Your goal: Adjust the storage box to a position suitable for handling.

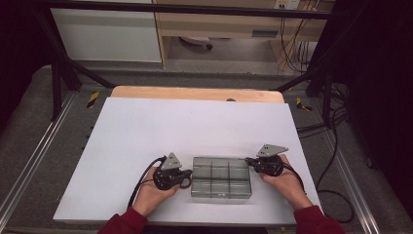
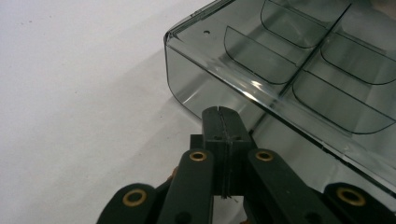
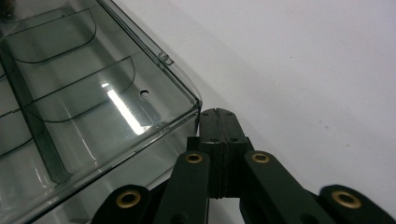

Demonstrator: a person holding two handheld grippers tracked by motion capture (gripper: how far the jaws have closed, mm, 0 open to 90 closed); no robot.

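near the front edge of the white table (image 1: 146,126), my left gripper (image 1: 186,178) and right gripper (image 1: 249,161), both with jaws pressed together and empty, flank the smoky clear divided box (image 1: 221,177). closed tips set against opposite end walls look placed to brace or slide the box, not pinch it.

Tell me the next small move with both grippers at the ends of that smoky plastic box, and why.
Probably press both grippers inward evenly against the box ends. The left gripper and right gripper are shut, each at an end wall, one by a corner, so squeezing between them looks like the only way to shift or lift it off the white table.
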